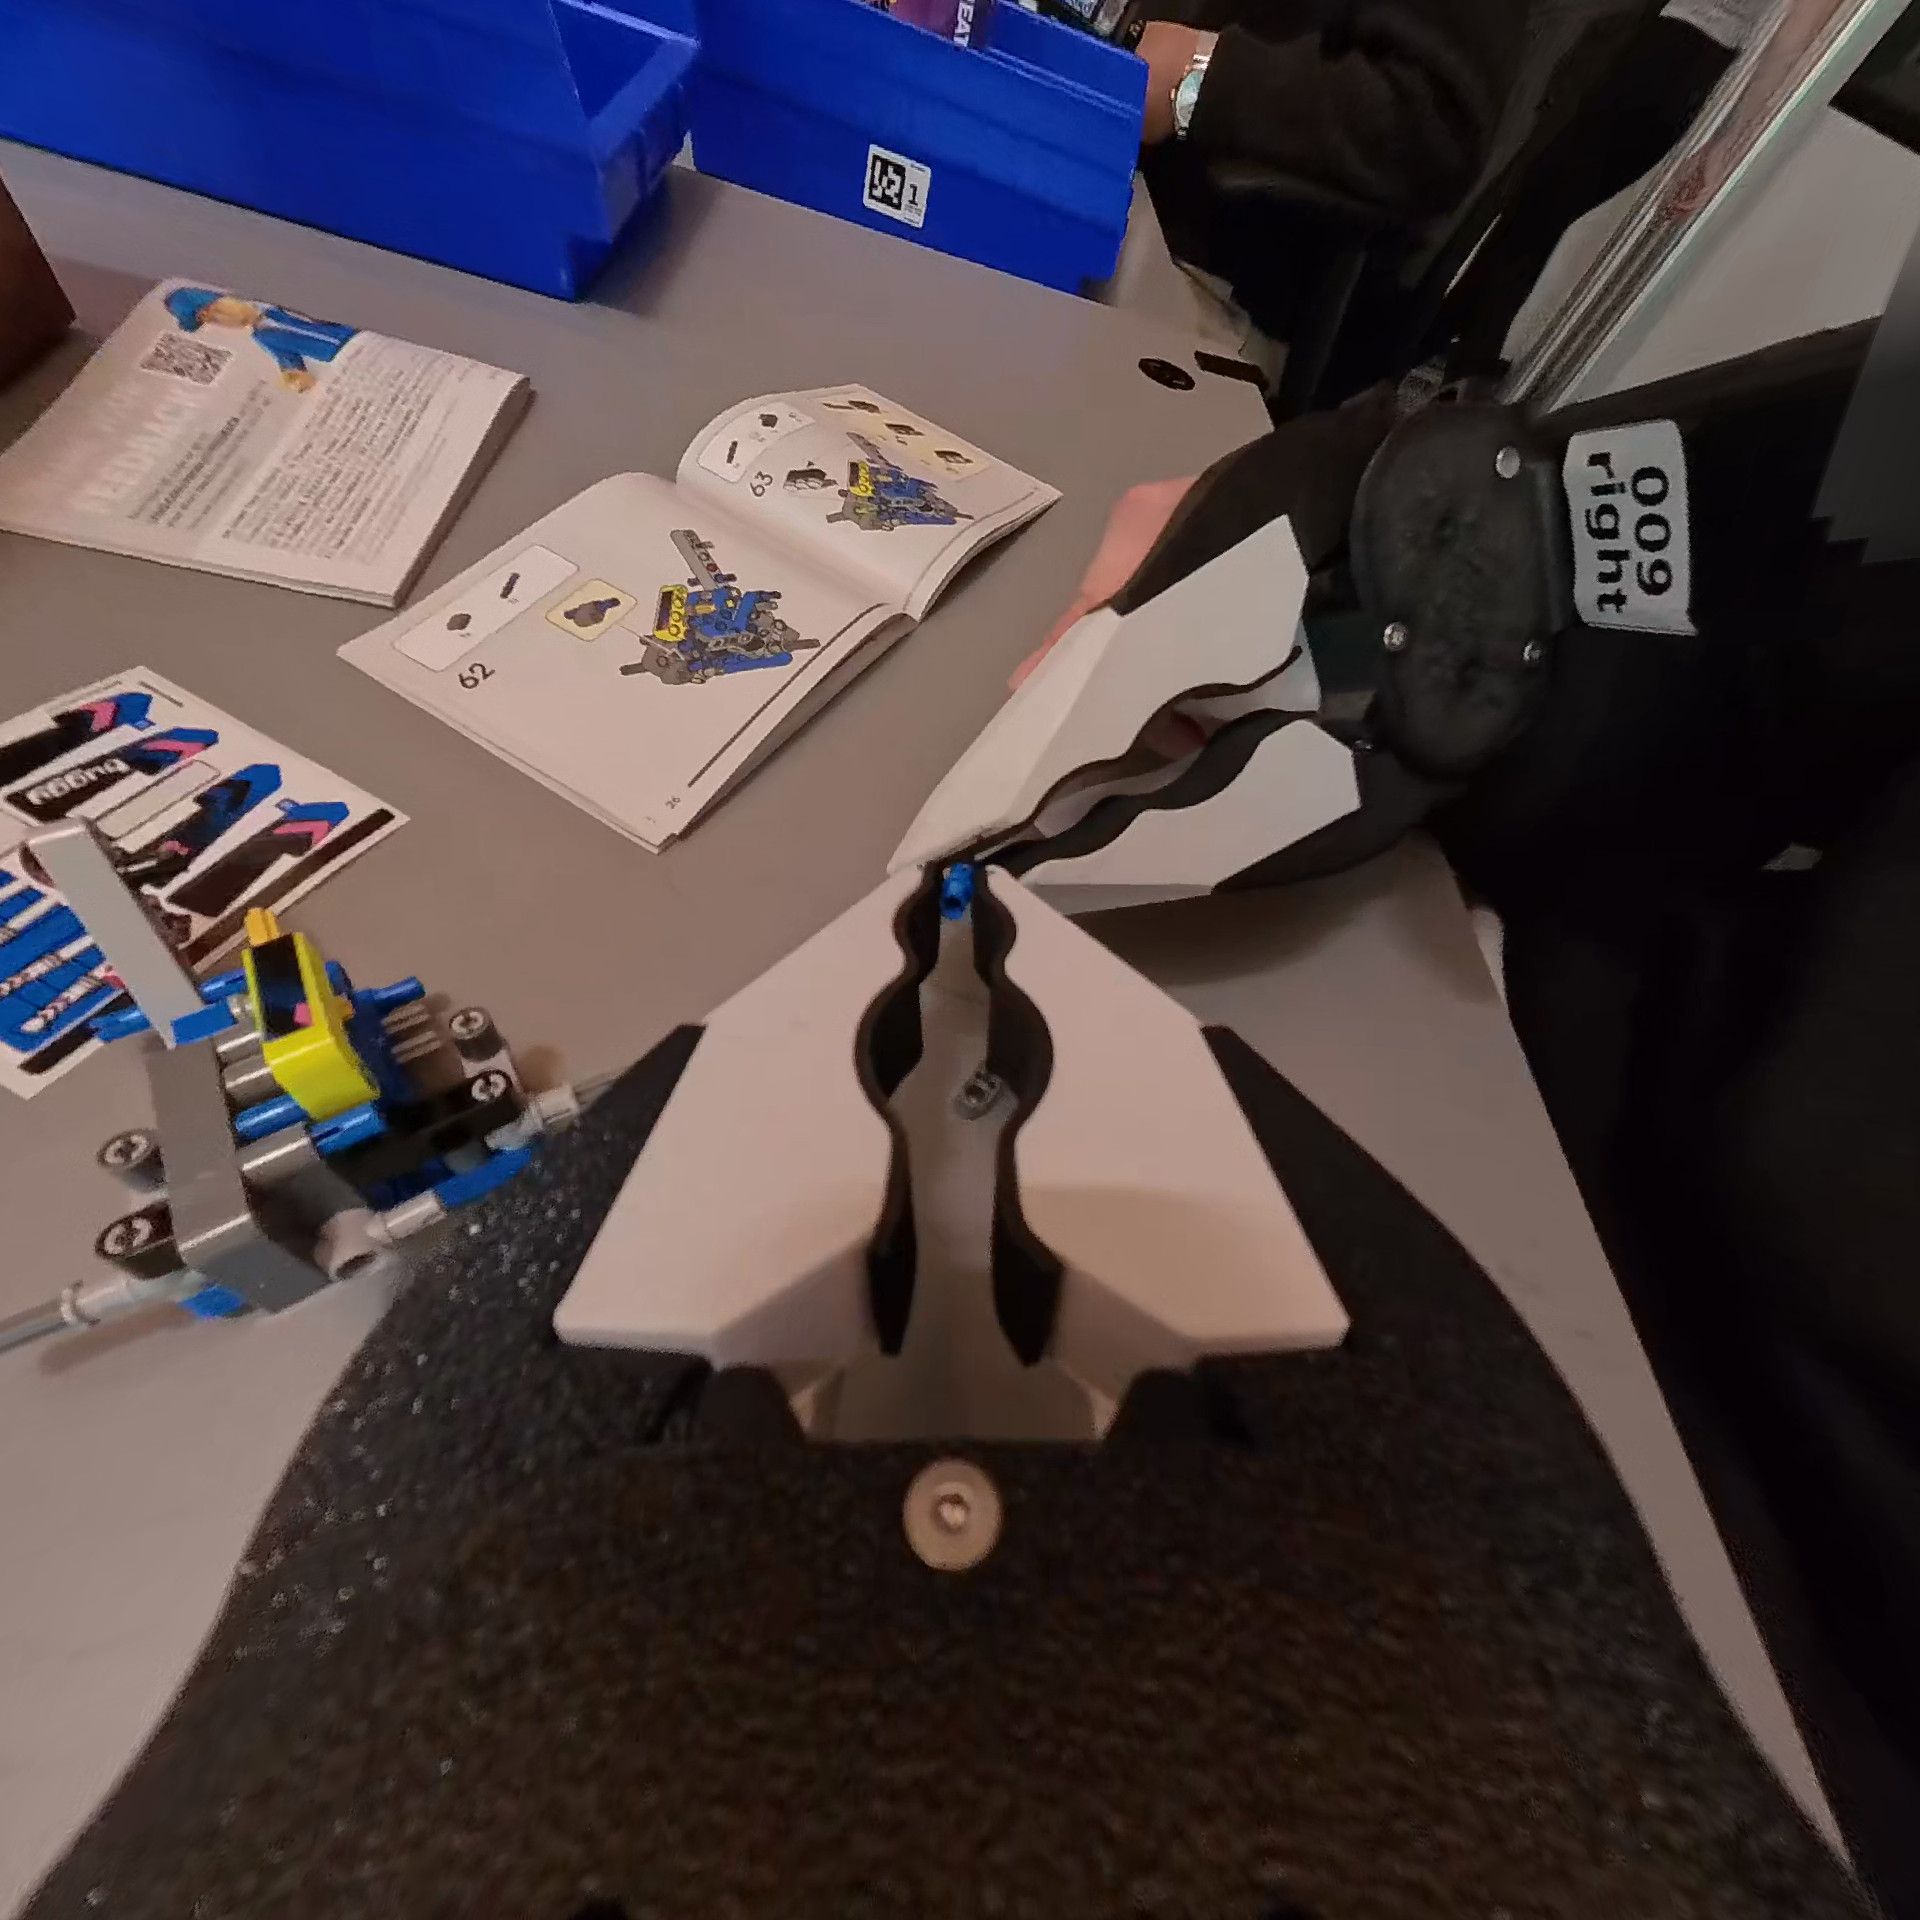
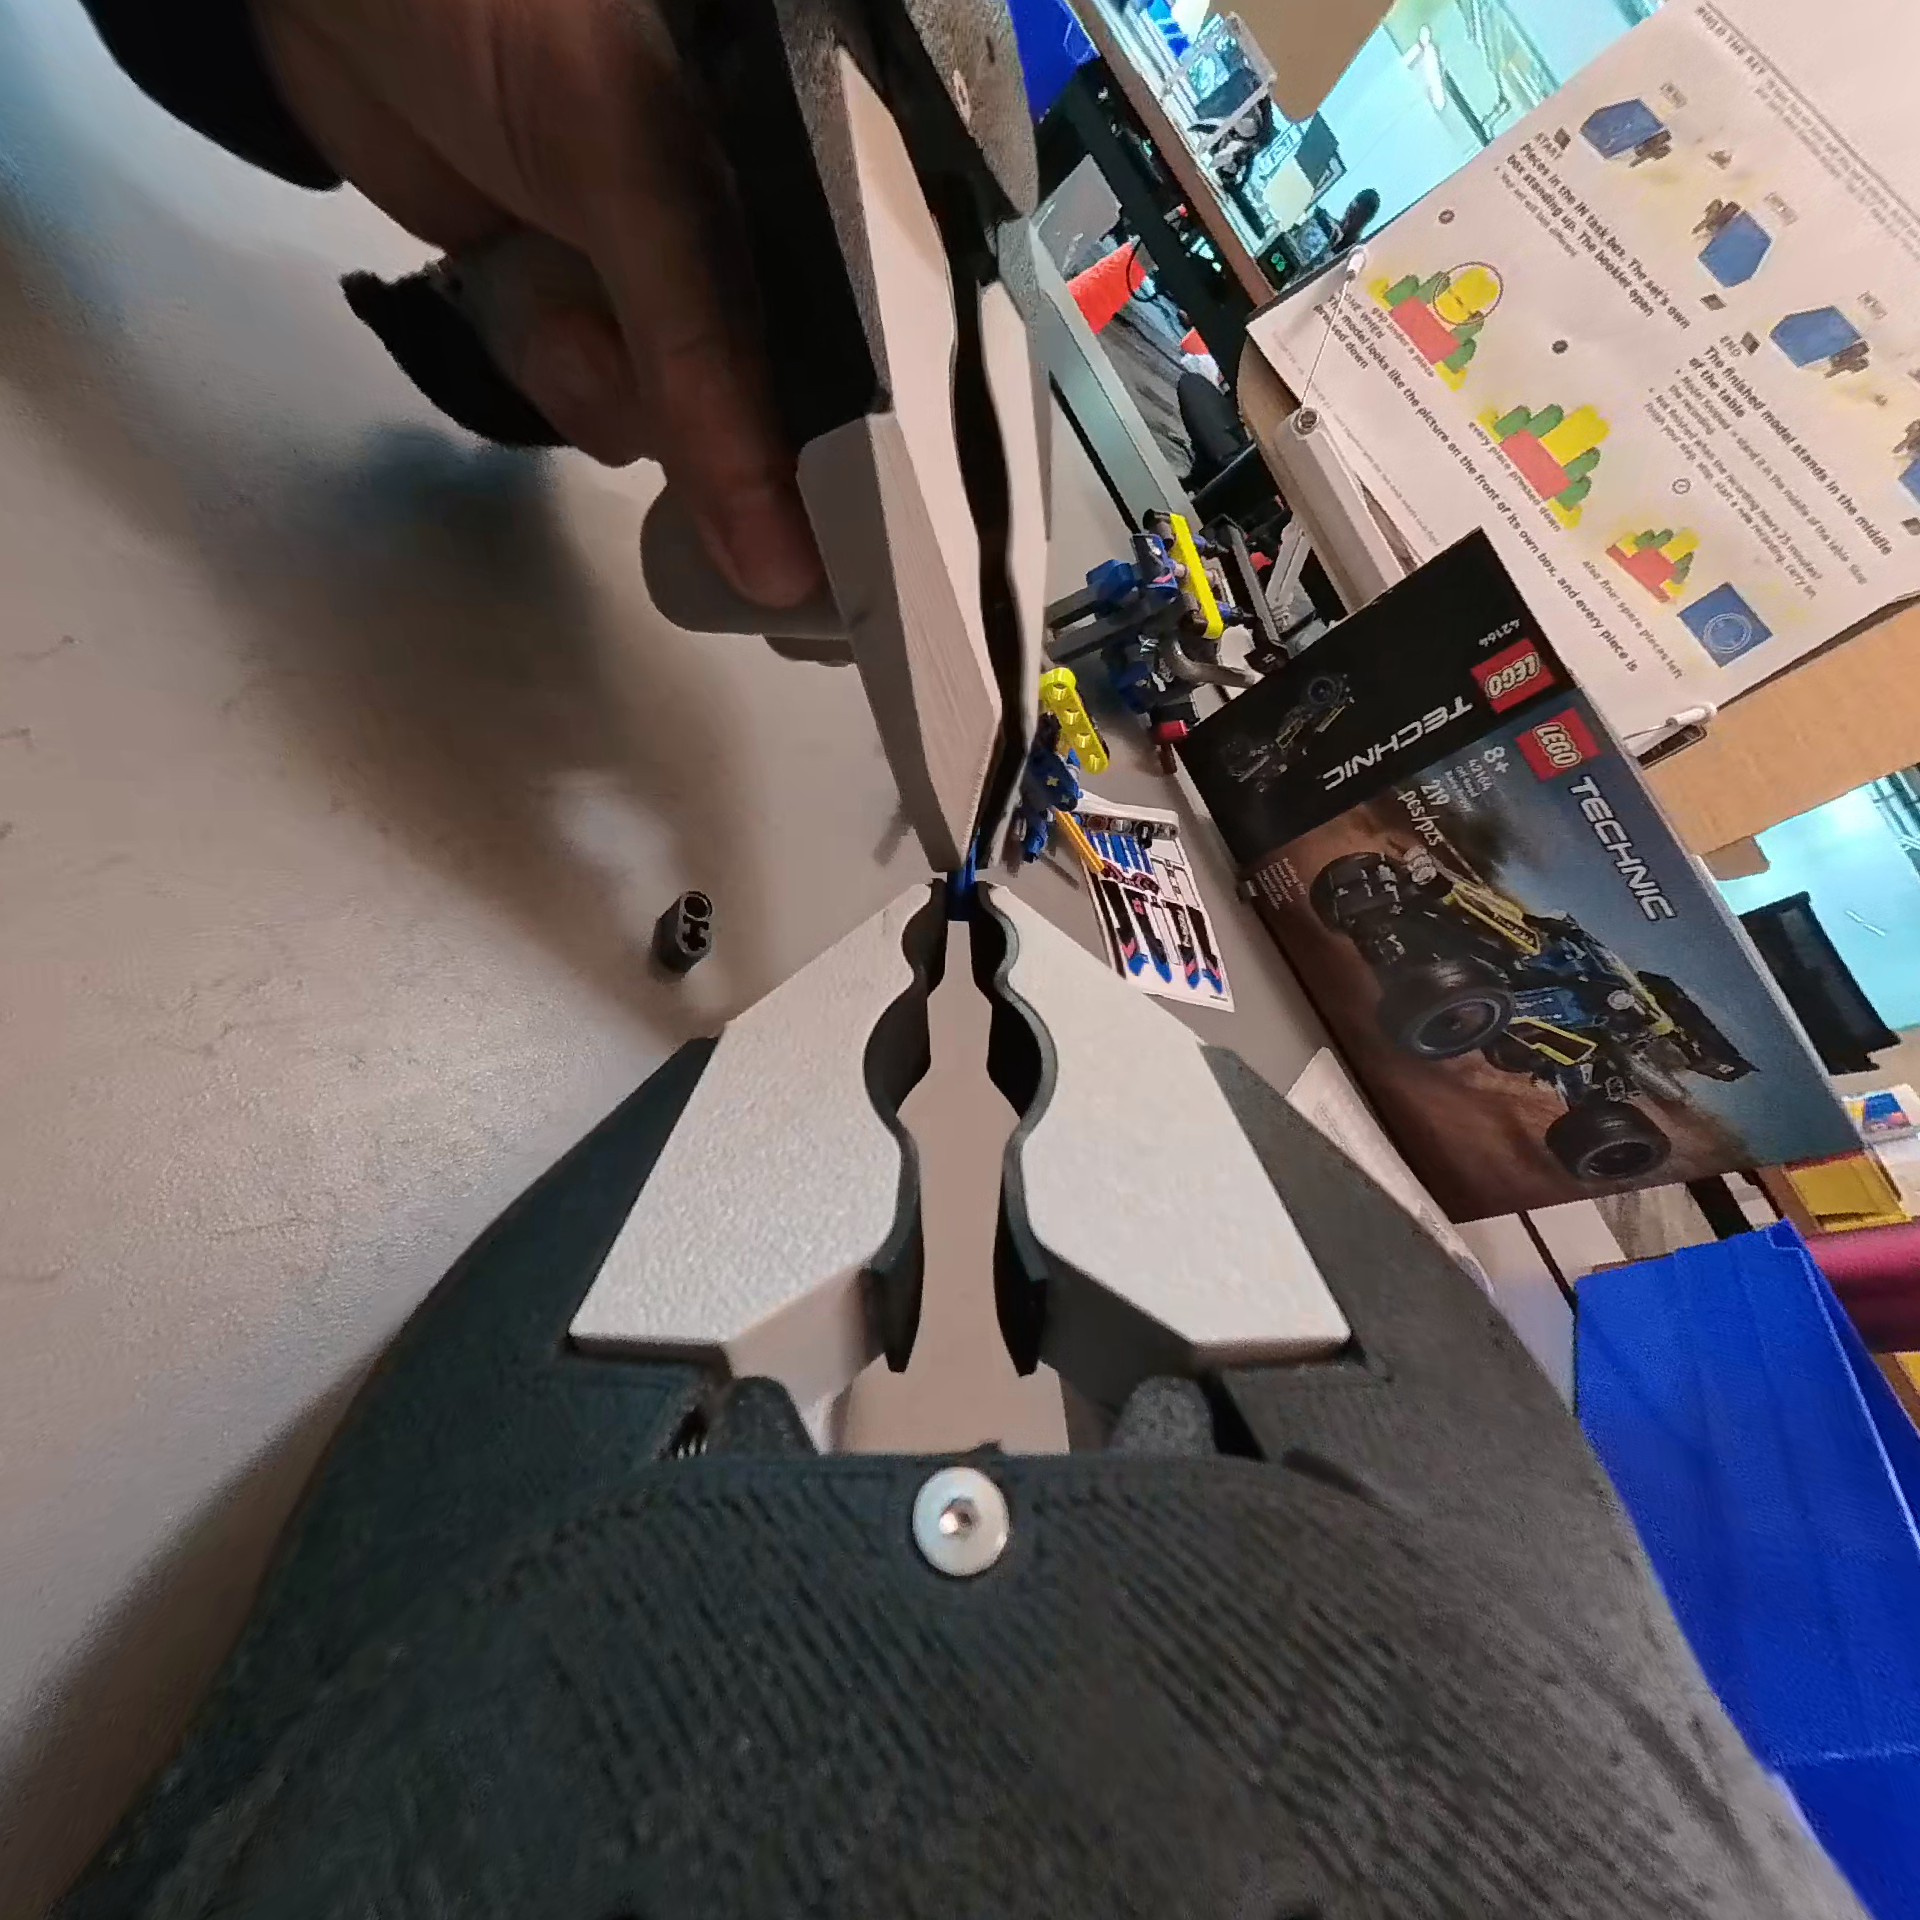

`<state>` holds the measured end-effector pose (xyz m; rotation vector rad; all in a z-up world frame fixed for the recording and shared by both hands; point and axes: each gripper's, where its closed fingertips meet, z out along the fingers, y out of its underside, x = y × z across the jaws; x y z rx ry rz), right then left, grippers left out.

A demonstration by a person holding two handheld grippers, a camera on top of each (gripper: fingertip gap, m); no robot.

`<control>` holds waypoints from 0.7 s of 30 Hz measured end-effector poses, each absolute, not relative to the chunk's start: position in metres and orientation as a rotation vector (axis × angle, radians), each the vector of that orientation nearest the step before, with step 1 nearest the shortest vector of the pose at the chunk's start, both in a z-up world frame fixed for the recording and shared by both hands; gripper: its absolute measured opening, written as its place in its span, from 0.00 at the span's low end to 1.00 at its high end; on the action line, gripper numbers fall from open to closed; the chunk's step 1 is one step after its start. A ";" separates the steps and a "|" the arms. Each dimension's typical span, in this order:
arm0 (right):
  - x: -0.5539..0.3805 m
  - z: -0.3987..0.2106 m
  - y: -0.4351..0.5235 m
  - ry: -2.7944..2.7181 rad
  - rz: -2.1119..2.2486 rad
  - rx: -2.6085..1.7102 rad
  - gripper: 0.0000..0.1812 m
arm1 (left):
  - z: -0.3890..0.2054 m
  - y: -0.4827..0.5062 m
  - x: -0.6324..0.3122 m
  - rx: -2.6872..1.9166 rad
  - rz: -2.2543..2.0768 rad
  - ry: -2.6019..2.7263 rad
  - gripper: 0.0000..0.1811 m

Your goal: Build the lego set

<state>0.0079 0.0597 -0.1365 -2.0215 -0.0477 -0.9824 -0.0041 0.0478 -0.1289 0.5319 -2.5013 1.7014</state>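
A small blue pin [image 1: 958,889] is pinched at the point where both grippers meet tip to tip above the grey table [image 1: 582,914]. My left gripper [image 1: 957,883] is shut on it. My right gripper [image 2: 961,896] comes in from the right in the left wrist view [image 1: 940,864] and is shut on the same pin [image 2: 963,891]. The partly built blue, yellow and grey model [image 1: 312,1091] lies left of my left gripper. A small dark grey connector [image 2: 686,928] lies on the table below the grippers.
An open instruction booklet [image 1: 707,603], a second booklet [image 1: 260,436] and a sticker sheet [image 1: 156,810] lie on the table. Blue bins [image 1: 914,135] stand at the back. The set's box [image 2: 1507,935], a poster board [image 2: 1662,312] and a yellow beam sub-assembly [image 2: 1070,717] are nearby. The tips of both grippers are at nearly the same place. Left tips and right tips are each some 5 centimeters from the small dark grey connector [image 2: 686,928].
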 end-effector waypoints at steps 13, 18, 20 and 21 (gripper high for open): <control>-0.024 -0.153 0.067 0.091 -0.066 -2.097 0.12 | -0.151 0.074 -0.015 -0.108 1.253 -2.982 0.01; -0.027 -0.182 0.072 0.075 -0.007 -2.281 0.14 | -0.158 0.075 -0.020 -0.396 0.992 -3.016 0.01; -0.027 -0.183 0.074 0.083 -0.017 -2.287 0.11 | -0.162 0.075 -0.022 -0.517 0.896 -3.025 0.01; -0.026 -0.183 0.073 0.094 -0.026 -2.287 0.10 | -0.164 0.075 -0.024 -0.569 0.852 -3.027 0.01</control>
